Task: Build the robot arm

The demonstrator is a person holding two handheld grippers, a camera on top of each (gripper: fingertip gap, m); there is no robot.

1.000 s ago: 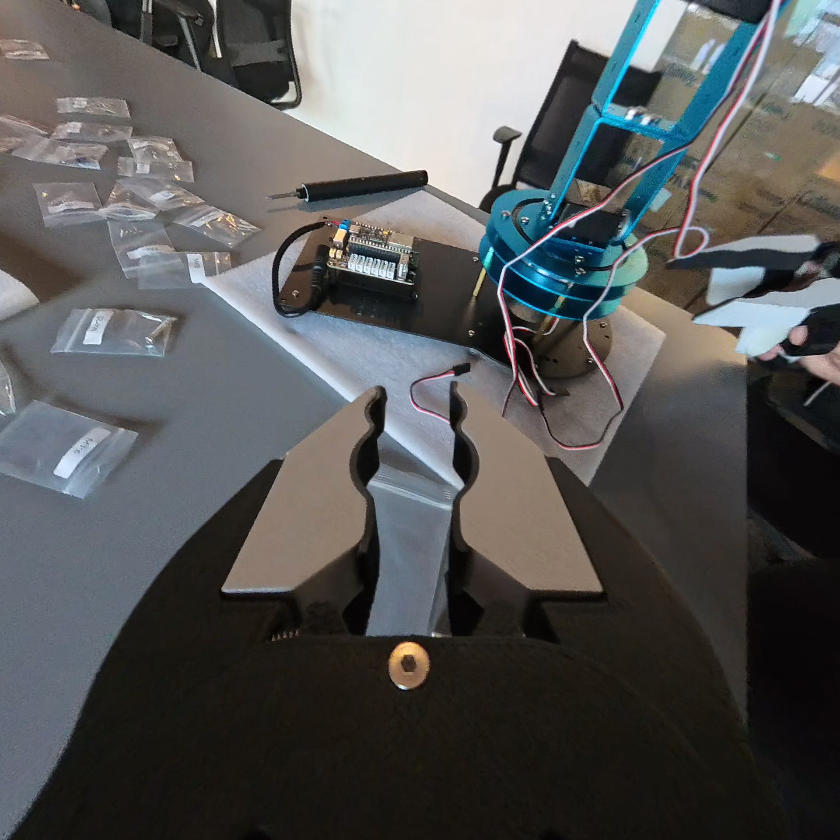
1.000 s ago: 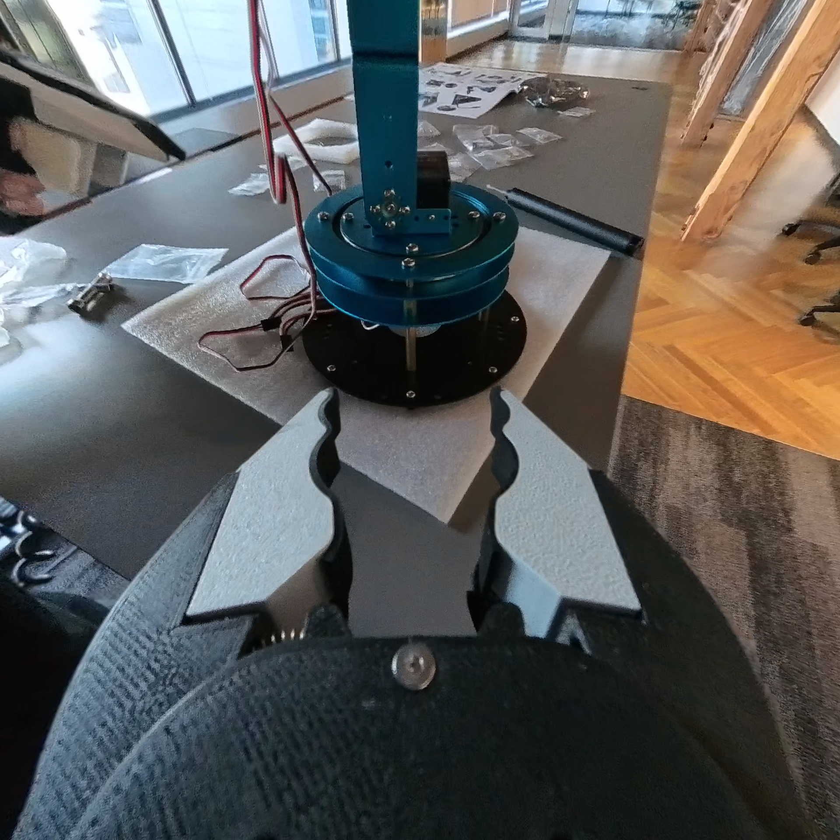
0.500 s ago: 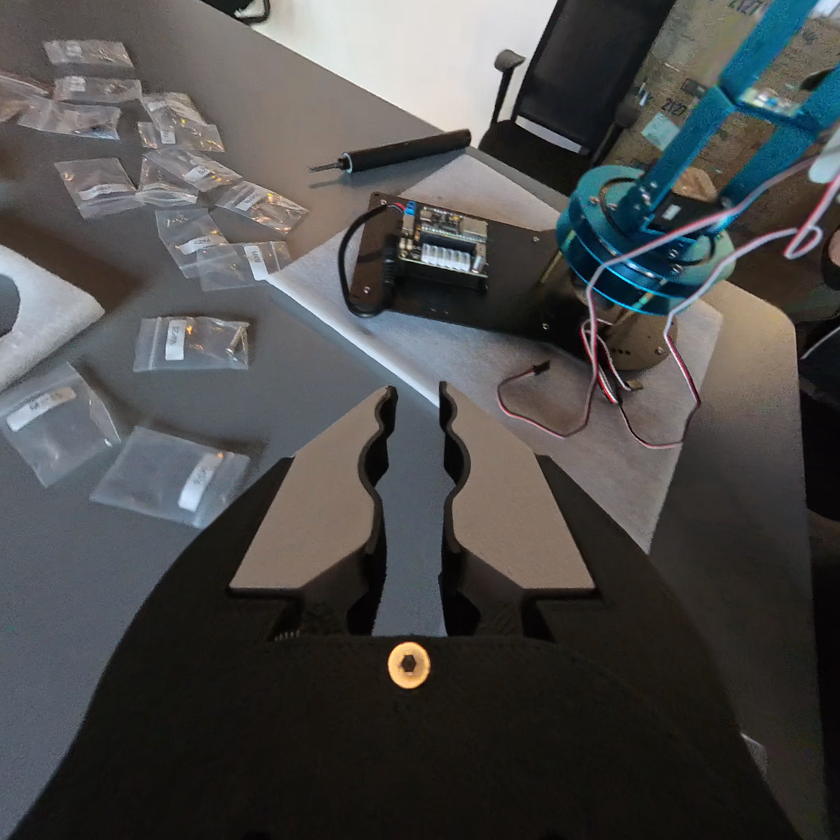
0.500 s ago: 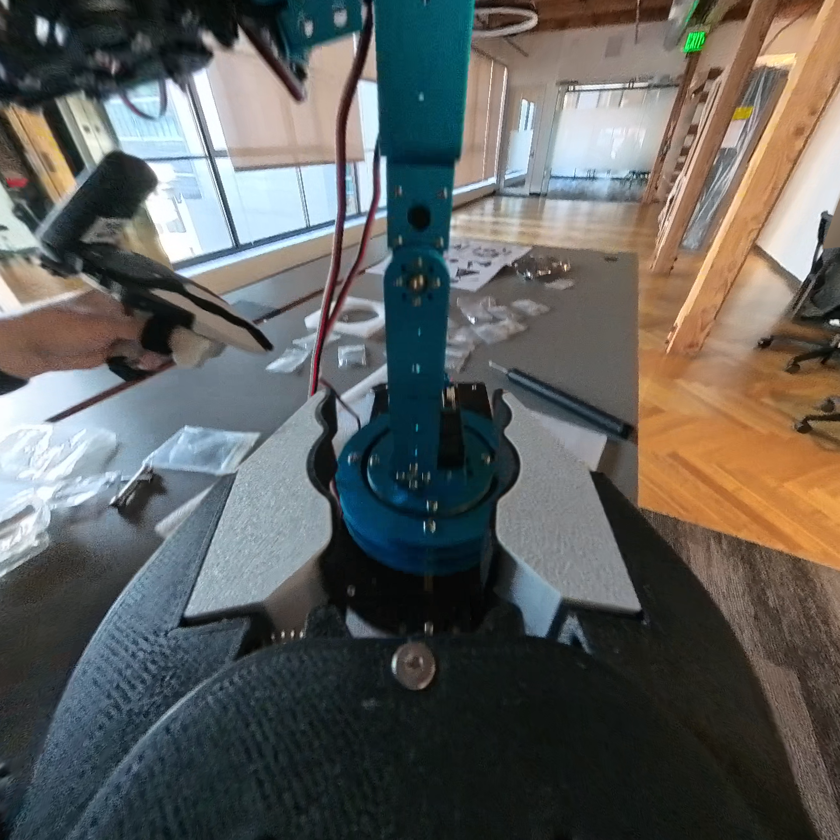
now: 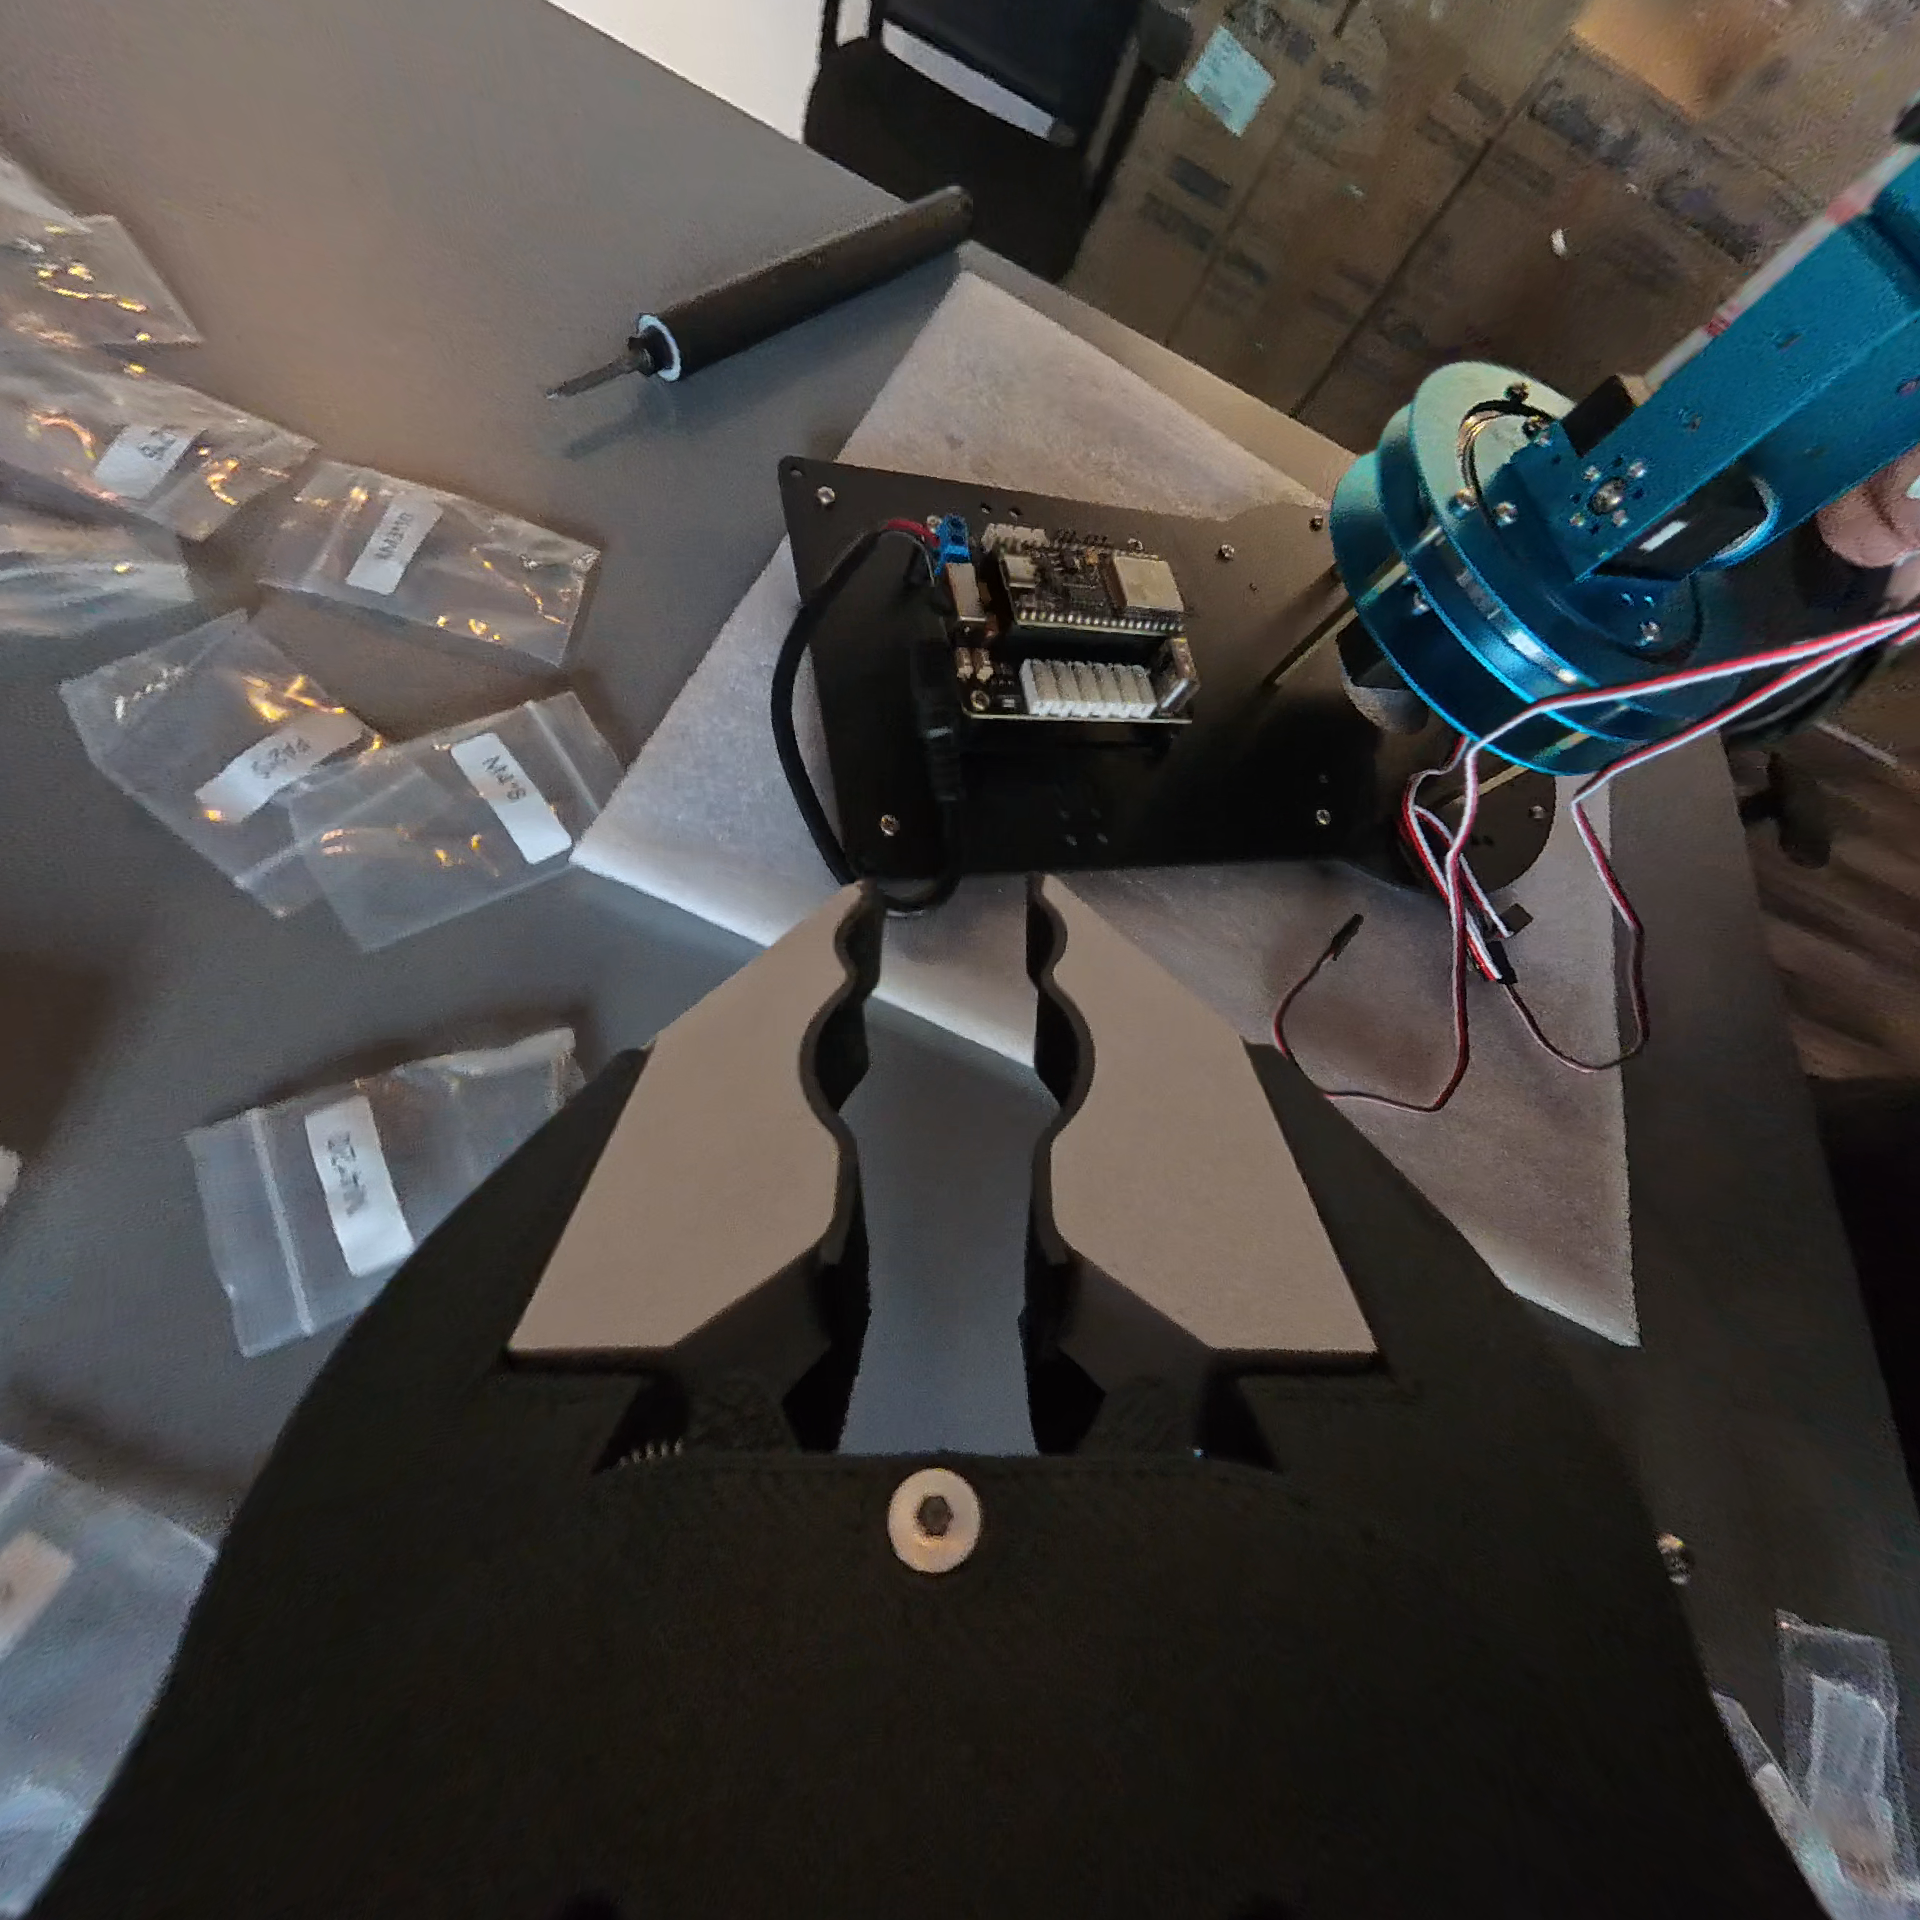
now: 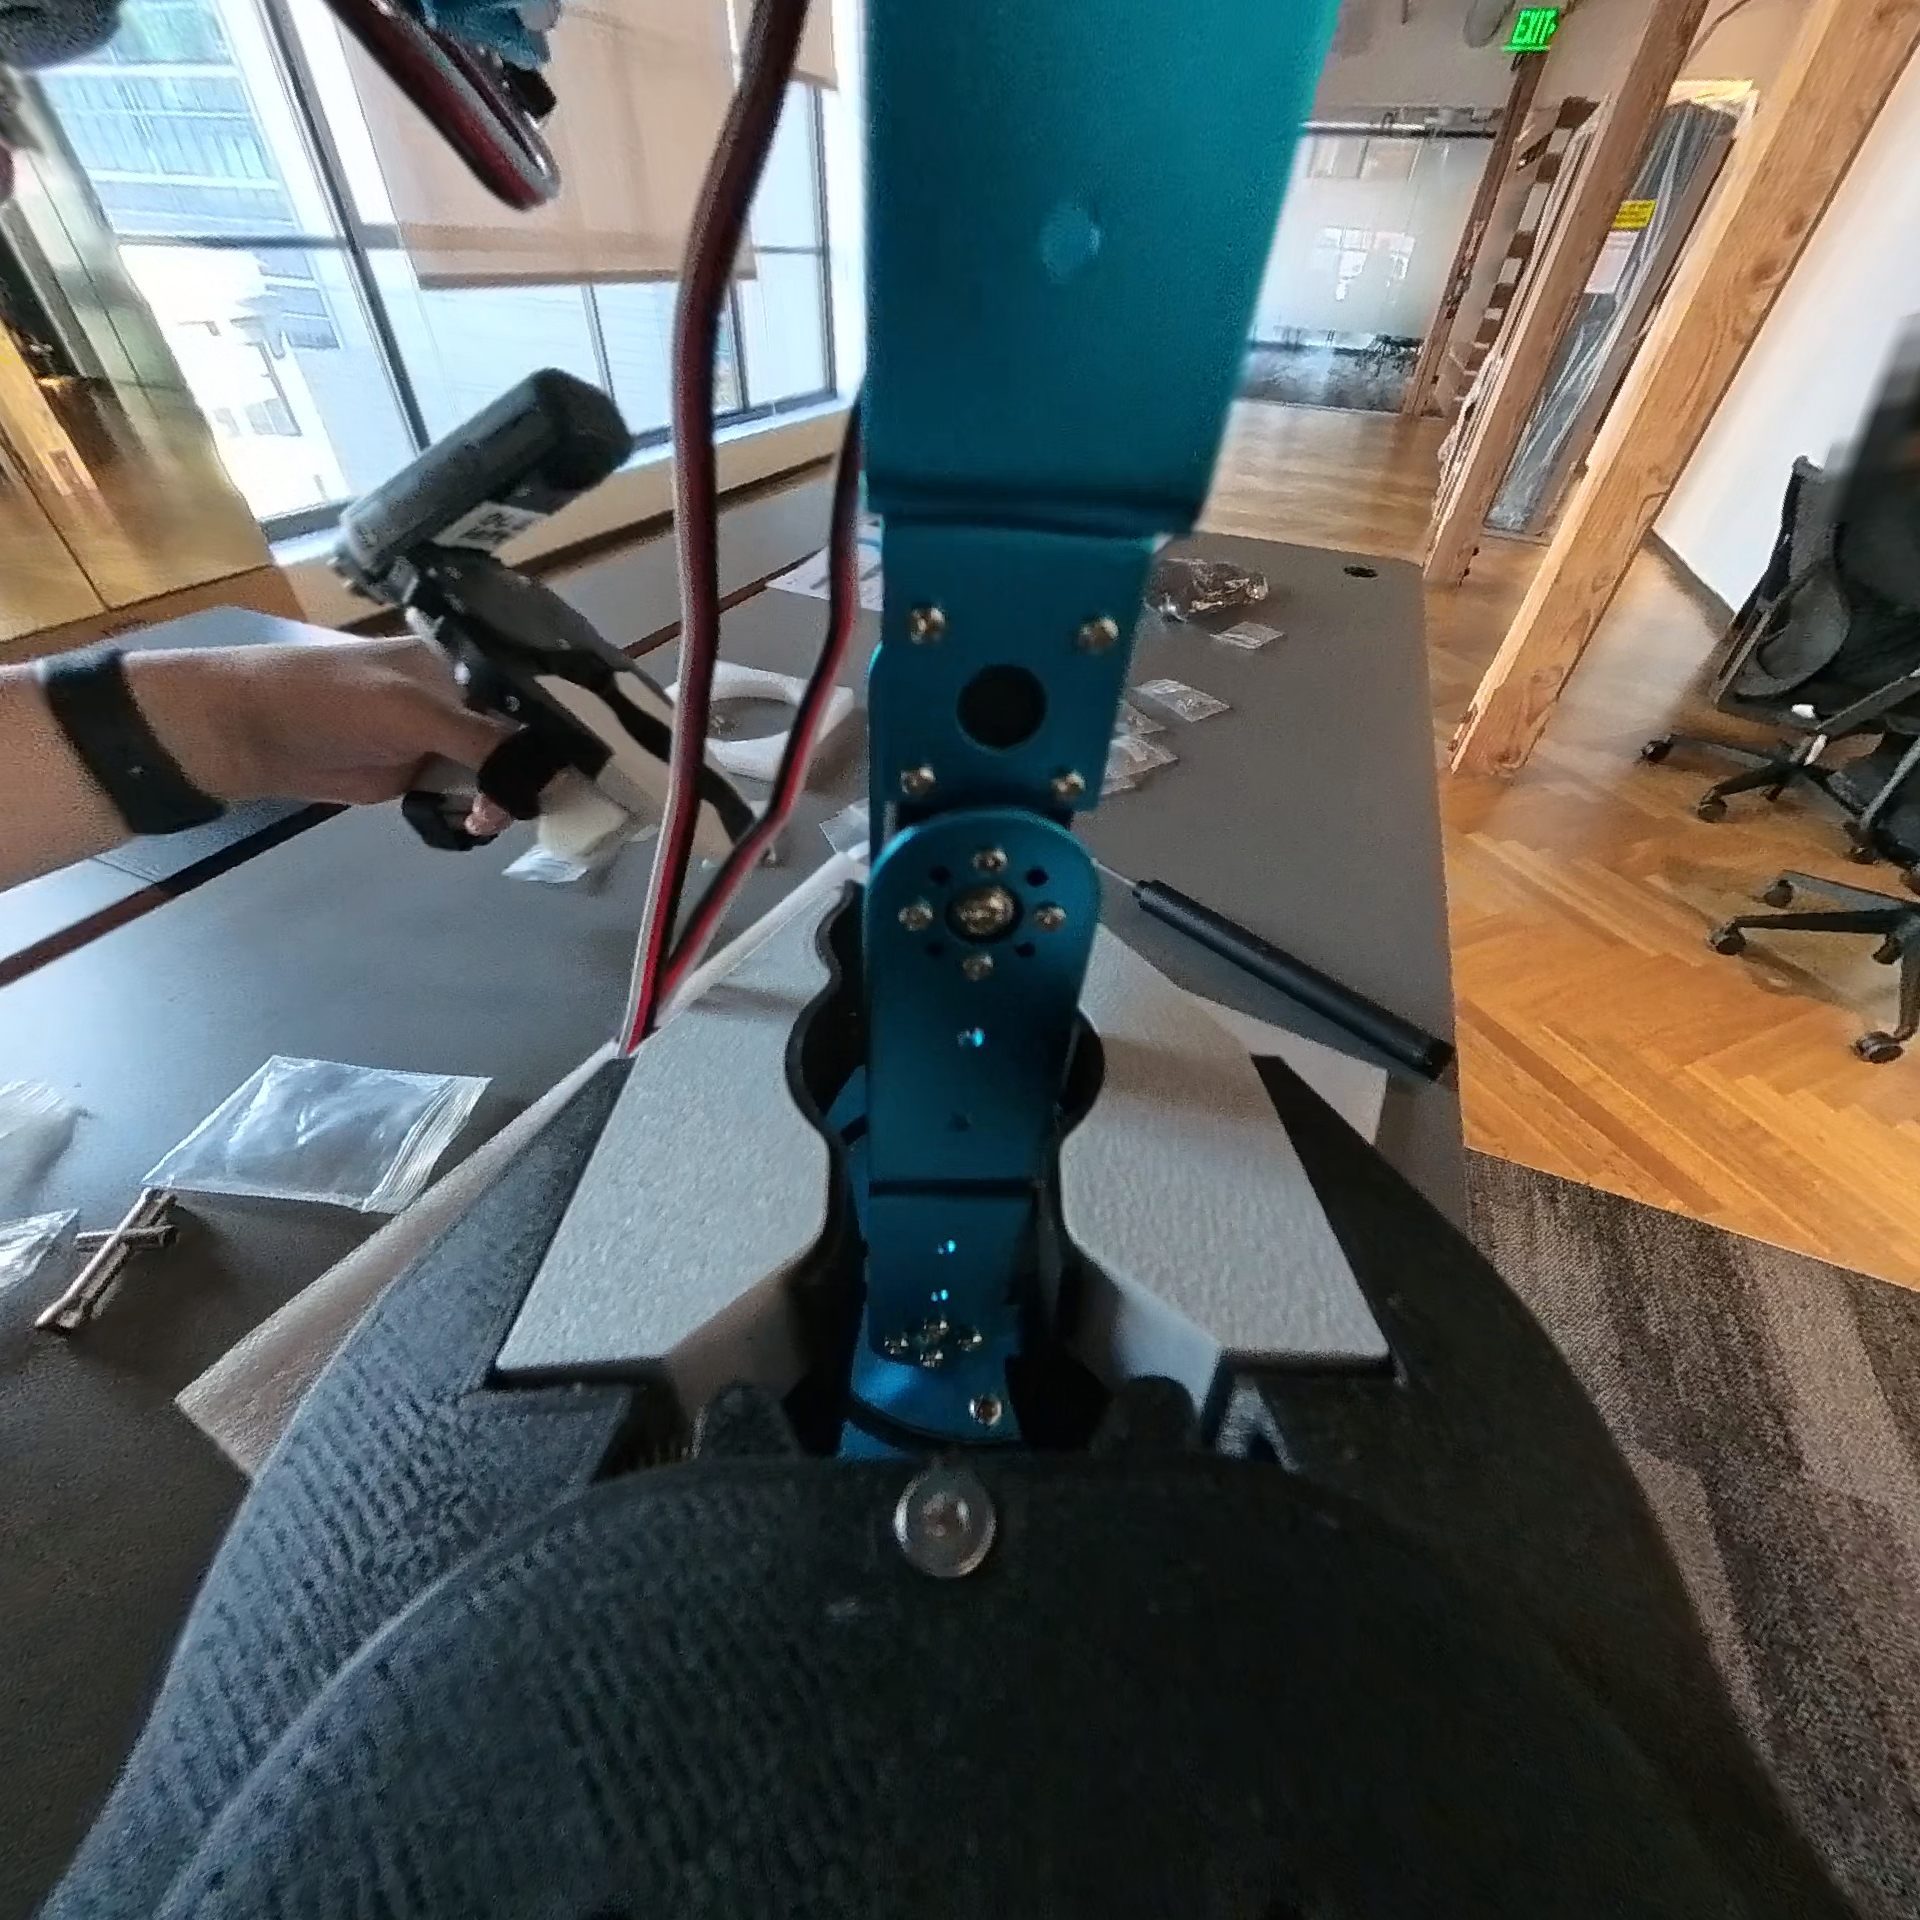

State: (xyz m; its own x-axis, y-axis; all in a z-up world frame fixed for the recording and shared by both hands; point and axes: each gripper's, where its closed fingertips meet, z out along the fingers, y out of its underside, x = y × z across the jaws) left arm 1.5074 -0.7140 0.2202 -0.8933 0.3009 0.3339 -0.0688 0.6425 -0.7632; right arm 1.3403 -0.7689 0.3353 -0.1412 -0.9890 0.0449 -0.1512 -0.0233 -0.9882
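A blue metal robot arm stands on a blue turntable fixed to a black base plate. My right gripper is shut on the arm's lower link, with one finger on each side. My left gripper is open and empty. It hovers just short of the plate's near edge, close to the black cable loop. A control board sits on the plate. Red, white and black servo wires hang from the arm. The left gripper also shows in the right wrist view, held by a hand.
The plate lies on a white foam sheet on a grey table. Several small labelled plastic bags are spread to the left. A black screwdriver lies behind the foam. A metal tool lies by a bag. Office chairs stand at the right. My hands' fingertips stand some 20 cm from each other. My left tips are roughly 20 cm from the black screwdriver. Look for it in the right wrist view too.
My right gripper rose and moved in, and closed around the blue arm's lower link. My left gripper moved toward the base plate, tilted downward, and its jaws opened wider.
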